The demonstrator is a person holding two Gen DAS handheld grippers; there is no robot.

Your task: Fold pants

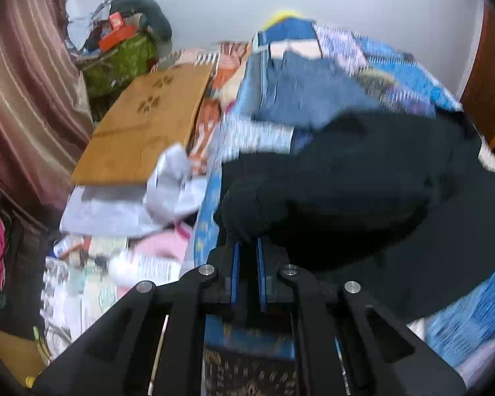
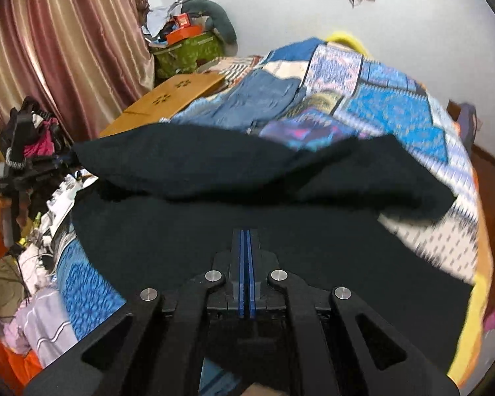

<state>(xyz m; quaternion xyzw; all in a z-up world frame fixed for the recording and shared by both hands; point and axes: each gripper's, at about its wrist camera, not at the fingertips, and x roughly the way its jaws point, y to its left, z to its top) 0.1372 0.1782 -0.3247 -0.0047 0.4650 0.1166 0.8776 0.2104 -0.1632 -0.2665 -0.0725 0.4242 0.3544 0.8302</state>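
Left wrist view
Left gripper point(image 1: 246, 242): lower centre, blue-padded jaws clamped on a bunched edge of the black fabric pants point(image 1: 363, 181).
Pants: centre to right, on the blue patterned quilt point(image 1: 472, 316).
Wooden board point(image 1: 142, 128): centre left.

Right wrist view
Right gripper point(image 2: 246, 234): lower centre, jaws together, pinching the pants point(image 2: 214, 231).
Pants: spread across mid-frame, one dark flap lifted.
Striped curtain point(image 2: 82, 33): upper left.

1 pair of black pants point(image 2: 247, 198) lies on 1 blue patchwork quilt point(image 2: 396, 109). 1 folded pair of blue jeans point(image 2: 260, 99) rests further back, 1 wooden board point(image 1: 142, 125) beside it. 2 grippers: left gripper point(image 1: 246, 242), right gripper point(image 2: 246, 234). 1 striped curtain point(image 2: 66, 49).
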